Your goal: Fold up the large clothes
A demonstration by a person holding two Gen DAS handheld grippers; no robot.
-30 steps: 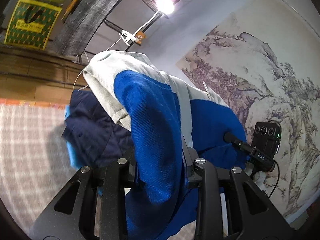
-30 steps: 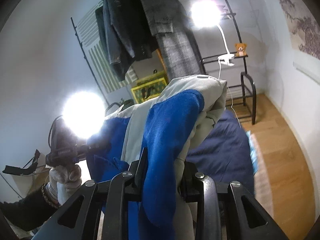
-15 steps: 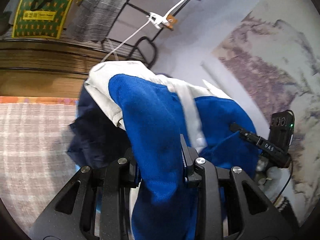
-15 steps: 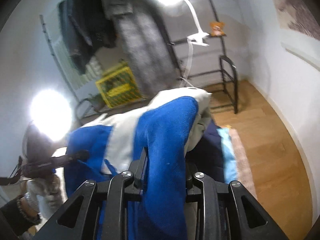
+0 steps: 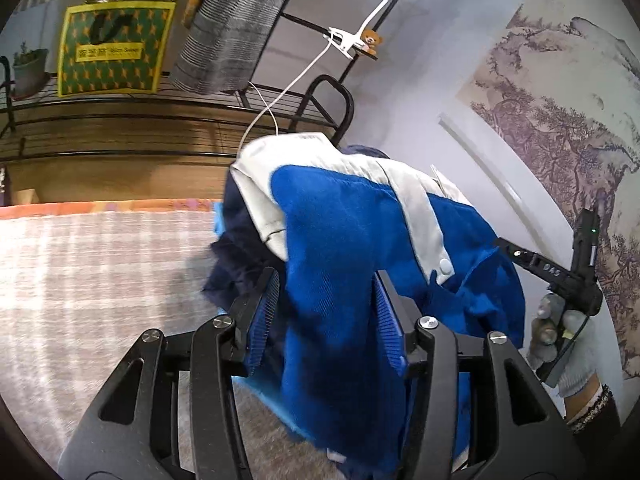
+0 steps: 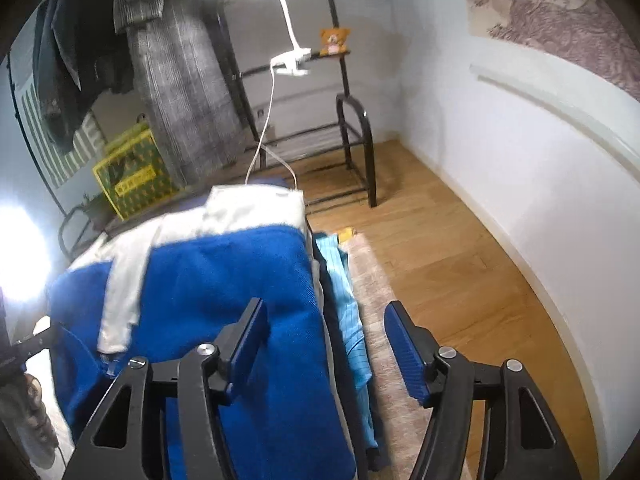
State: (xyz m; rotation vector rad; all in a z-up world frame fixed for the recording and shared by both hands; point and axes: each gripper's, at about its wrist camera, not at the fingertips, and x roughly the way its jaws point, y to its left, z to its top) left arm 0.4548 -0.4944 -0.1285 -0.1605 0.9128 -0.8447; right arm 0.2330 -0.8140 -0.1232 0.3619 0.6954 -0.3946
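Now both the left gripper (image 5: 326, 312) and right gripper (image 6: 324, 344) have just been opening their jaws, pads clear of the blue-and-white jacket (image 5: 344, 232) draped between them over a dark garment (image 5: 236, 268) on the rug (image 5: 100, 272).

both black two-finger grippers tip downward with jaws just opened. the left gripper (image 5: 326, 312) stands parted, its blue ribbed pads (image 5: 264, 320) flanking a fold of blue cloth without pinching it. the right gripper (image 6: 326, 344) gapes wider, its left pad against the cloth, its right pad (image 6: 406, 350) clear of it. in the left wrist view, a white-gloved hand (image 5: 560, 344) grips the right gripper's handle at the right edge.
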